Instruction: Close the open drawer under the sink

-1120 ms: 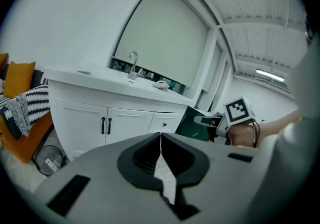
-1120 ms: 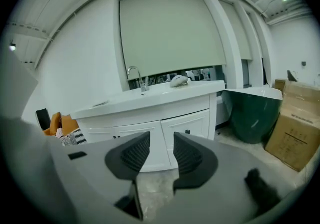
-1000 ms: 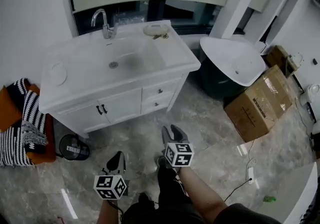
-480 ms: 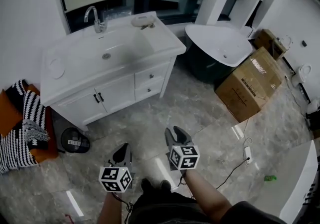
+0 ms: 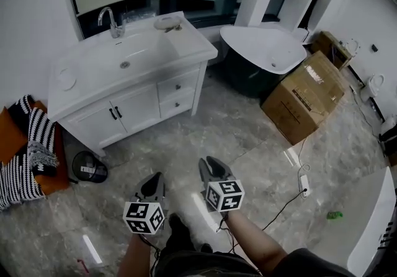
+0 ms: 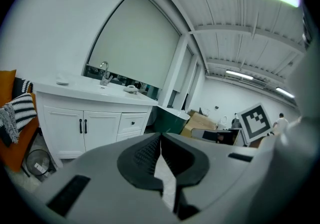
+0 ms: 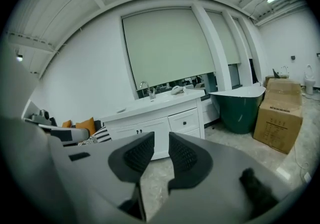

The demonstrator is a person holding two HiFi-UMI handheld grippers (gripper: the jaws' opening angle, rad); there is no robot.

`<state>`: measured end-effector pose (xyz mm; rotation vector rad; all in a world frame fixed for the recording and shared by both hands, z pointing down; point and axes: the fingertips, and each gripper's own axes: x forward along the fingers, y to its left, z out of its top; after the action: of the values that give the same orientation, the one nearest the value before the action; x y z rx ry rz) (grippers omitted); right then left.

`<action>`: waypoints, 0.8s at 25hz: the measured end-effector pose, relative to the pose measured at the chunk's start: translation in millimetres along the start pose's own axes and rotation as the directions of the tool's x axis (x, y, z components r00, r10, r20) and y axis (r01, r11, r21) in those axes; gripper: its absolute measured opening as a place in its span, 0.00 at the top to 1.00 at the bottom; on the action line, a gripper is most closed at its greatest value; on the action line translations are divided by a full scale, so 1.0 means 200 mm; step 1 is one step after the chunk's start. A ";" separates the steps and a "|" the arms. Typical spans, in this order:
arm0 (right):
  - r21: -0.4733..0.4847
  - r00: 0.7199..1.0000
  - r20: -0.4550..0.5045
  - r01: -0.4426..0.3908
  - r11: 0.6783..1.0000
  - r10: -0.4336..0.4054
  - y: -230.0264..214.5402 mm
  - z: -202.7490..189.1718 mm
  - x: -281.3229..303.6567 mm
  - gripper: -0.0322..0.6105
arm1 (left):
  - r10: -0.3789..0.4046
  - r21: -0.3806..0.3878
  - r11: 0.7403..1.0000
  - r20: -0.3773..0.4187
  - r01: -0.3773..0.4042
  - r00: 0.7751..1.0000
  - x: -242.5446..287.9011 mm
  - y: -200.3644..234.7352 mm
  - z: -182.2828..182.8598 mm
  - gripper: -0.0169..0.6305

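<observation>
The left gripper [image 6: 160, 137] has its jaws pressed together with nothing between them. The right gripper [image 7: 161, 140] has just been closing, yet a narrow gap remains and it holds nothing. Both hang over the marble floor [image 5: 248, 139], well apart from the vanity cabinet [image 5: 93, 124]. Under the sink [image 5: 124, 59], in the cabinet's right part, the two drawers [image 5: 177, 88] sit flush with the front (none stands out, as far as I can see). The drawer lies closed, so I judge that no push is called for.

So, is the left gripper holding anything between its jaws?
No, the left gripper has its jaws closed together with nothing between them.
</observation>
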<state>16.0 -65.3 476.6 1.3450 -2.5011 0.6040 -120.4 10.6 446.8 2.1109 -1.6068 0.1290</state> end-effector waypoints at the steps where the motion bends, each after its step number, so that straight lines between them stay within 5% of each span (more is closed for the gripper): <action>1: 0.003 1.000 0.005 -0.010 1.000 0.010 0.00 0.00 -0.05 0.81 | -0.001 0.006 1.000 0.003 0.001 1.000 -0.02 -0.05 -0.01 0.95; 13: 0.099 0.994 0.071 -0.095 0.991 0.088 0.00 -0.09 -0.57 0.89 | 0.027 0.020 0.999 0.095 -0.029 0.995 -0.31 -0.50 -0.13 0.95; 20: -0.063 0.994 0.051 -0.092 0.994 0.095 0.03 -0.13 -0.72 0.90 | 0.102 -0.007 0.995 0.077 -0.102 0.992 -0.42 -0.45 -0.21 0.95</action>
<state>90.6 57.0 441.9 1.2446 -2.6162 0.5128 -54.2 119.2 425.9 2.0550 -1.7595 0.0788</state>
